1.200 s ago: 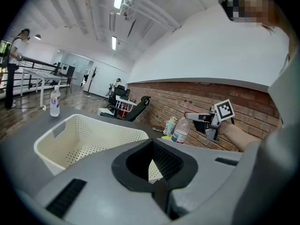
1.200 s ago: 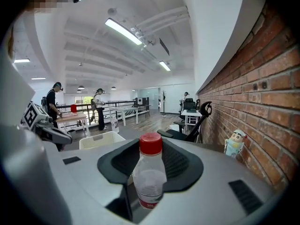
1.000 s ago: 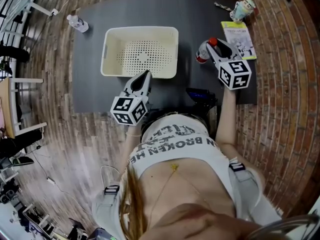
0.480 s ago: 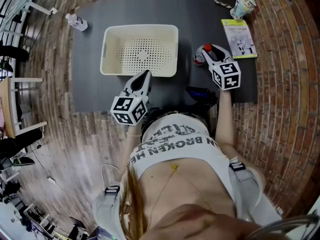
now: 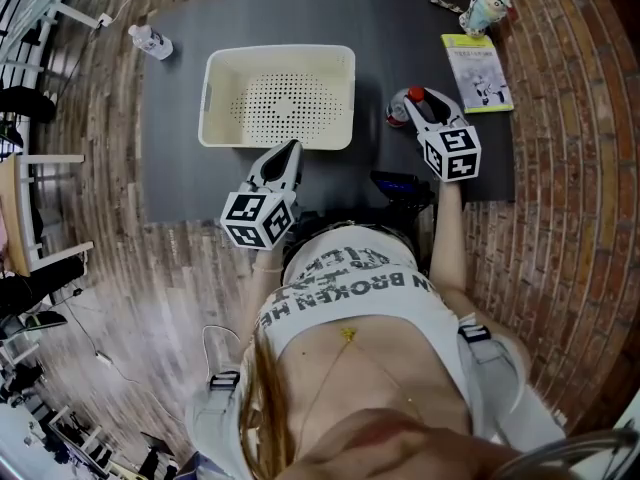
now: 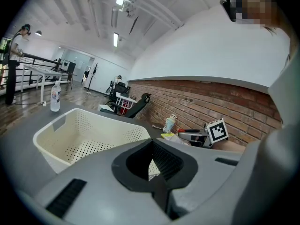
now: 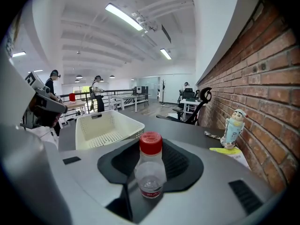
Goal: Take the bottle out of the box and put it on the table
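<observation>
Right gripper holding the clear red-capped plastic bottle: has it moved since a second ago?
Yes. The right gripper has shifted left, off the yellow-green booklet that it overlapped earlier in the head view. A gap now separates them.

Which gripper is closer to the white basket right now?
Left. The left gripper has its tips at the white basket's near rim; the right gripper, holding the bottle, is off its right side with bare table between.

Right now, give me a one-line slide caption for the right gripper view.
Right tool grips an upright red-capped bottle; the empty cream basket sits beyond, to the left, on the grey table.
</observation>
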`<state>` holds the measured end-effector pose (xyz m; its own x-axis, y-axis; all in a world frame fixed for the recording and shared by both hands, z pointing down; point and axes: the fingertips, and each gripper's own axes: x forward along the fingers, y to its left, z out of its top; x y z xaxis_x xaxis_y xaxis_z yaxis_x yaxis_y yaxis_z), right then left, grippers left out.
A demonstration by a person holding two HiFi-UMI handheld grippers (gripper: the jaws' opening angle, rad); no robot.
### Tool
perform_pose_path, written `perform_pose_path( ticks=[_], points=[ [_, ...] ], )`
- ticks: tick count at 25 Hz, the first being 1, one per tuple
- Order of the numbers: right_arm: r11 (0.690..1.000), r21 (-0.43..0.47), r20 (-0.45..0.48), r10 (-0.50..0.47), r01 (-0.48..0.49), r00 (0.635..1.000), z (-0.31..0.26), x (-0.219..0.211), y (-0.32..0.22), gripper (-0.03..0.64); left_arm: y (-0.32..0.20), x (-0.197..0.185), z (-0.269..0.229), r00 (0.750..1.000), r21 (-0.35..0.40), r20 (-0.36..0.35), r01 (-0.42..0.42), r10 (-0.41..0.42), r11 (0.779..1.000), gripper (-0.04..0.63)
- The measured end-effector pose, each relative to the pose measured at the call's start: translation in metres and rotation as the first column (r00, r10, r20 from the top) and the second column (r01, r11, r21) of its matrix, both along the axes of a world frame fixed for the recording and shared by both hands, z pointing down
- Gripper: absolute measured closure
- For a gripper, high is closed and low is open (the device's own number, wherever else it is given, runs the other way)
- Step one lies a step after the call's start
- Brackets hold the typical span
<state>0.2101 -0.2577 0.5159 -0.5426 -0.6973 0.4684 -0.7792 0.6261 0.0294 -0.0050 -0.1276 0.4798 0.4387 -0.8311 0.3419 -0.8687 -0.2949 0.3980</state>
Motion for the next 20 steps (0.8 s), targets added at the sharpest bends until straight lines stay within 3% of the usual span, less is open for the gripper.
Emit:
perform_pose_path(
  ticks=[20],
  points=[
    [1.0,0.001,0.04,0.012,-0.012,0.999,0.0013,0.0037,0.0011,0.472,0.008,0.0031,-0.0013,1.0,0.004,-0.014,-0.001,0.002,1.0,0.592]
  ],
)
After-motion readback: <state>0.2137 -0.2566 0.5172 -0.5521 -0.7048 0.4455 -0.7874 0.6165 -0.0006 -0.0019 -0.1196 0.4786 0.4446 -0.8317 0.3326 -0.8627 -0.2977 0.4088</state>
